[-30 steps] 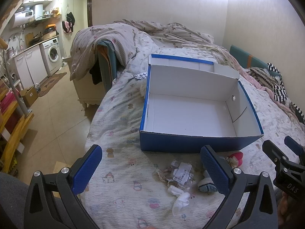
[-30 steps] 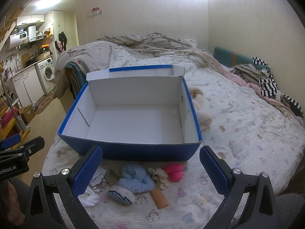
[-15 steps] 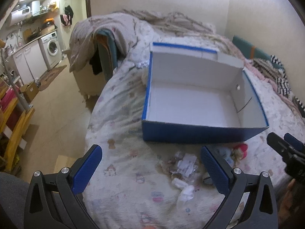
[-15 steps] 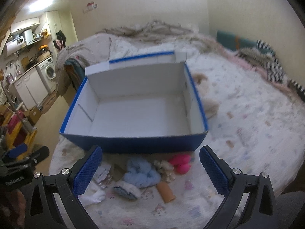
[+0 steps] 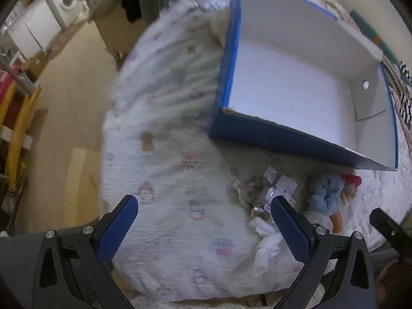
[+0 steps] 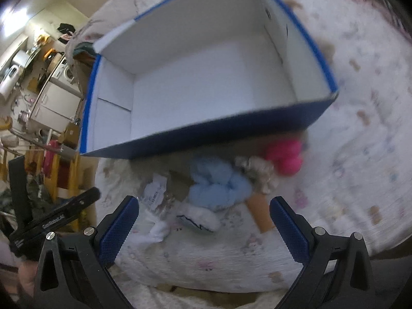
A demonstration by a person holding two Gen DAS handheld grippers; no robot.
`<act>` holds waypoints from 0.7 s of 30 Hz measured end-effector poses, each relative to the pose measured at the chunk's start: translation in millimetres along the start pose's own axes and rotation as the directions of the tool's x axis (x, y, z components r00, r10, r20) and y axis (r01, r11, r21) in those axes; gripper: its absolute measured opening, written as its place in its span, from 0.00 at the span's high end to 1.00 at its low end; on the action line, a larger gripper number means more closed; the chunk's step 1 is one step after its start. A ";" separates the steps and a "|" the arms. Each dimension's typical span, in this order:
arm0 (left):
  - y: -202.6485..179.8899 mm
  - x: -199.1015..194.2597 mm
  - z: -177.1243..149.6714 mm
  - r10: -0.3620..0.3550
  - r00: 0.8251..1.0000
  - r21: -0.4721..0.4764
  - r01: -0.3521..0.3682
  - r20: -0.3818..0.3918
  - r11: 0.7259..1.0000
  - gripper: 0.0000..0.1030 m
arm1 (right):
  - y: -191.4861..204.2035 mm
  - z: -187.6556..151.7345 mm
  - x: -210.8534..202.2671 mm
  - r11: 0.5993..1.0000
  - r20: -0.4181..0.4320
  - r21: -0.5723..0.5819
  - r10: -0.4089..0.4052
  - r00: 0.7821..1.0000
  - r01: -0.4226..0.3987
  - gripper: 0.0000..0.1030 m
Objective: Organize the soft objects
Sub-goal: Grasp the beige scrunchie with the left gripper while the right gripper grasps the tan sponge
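Note:
An empty blue box with white inside [image 5: 303, 87] [image 6: 195, 82] sits on the bed. In front of it lies a small pile: a light blue fluffy cloth [image 6: 219, 182] [image 5: 325, 193], a pink soft piece [image 6: 284, 155], a beige scrunchie [image 6: 257, 172], a white sock with a dark trim [image 6: 198, 219], a tan tube [image 6: 261, 212] and white cloth [image 5: 266, 239]. My left gripper [image 5: 203, 224] is open and empty above the sheet, left of the pile. My right gripper [image 6: 203, 224] is open and empty just above the pile.
Crinkled plastic wrappers [image 5: 273, 193] lie among the pile. The bed's edge drops to the floor [image 5: 64, 103] on the left, with yellow shelving [image 5: 15, 118] and a washing machine [image 5: 65, 0] beyond. The views are motion-blurred.
Both grippers have tilted down and moved closer to the bed and the pile. The box and the pile now look nearer. Both grippers stay open.

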State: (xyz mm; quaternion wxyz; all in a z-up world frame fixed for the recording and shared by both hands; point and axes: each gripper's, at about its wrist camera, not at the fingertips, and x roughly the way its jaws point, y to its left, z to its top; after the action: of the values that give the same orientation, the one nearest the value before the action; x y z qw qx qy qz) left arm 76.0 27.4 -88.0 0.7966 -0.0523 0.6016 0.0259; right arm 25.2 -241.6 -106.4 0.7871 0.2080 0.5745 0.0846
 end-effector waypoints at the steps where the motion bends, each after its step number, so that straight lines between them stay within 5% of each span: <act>1: -1.4 5.1 2.6 -0.005 1.000 -0.003 0.005 -0.022 1.000 0.03 | -2.6 0.0 4.3 1.000 -0.009 0.009 -0.005 1.000 0.005 0.00; 4: -7.4 23.3 9.2 -0.023 0.997 -0.016 0.022 -0.080 1.000 0.13 | -10.7 0.1 13.6 0.999 -0.026 0.034 -0.014 1.000 0.015 0.00; 8: -10.6 47.3 12.5 -0.049 0.991 -0.034 0.045 -0.121 0.998 0.46 | -19.7 3.8 16.0 0.997 -0.029 0.069 -0.017 0.999 0.019 0.00; 18: -16.5 82.1 8.0 -0.152 0.964 -0.074 0.139 -0.218 0.987 0.52 | -43.5 1.9 22.9 0.989 -0.023 0.122 -0.079 0.997 0.081 0.00; 21: -20.6 89.8 9.0 -0.158 0.957 -0.086 0.141 -0.245 0.986 0.77 | -62.8 1.8 26.7 0.979 -0.046 0.181 -0.090 0.995 0.097 0.18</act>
State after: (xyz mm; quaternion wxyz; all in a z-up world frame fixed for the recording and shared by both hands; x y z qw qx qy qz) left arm 111.3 6.0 -170.8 0.7115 -0.1276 0.6907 -0.0207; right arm 28.9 -288.6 -155.8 0.7567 0.2505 0.6039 -0.0015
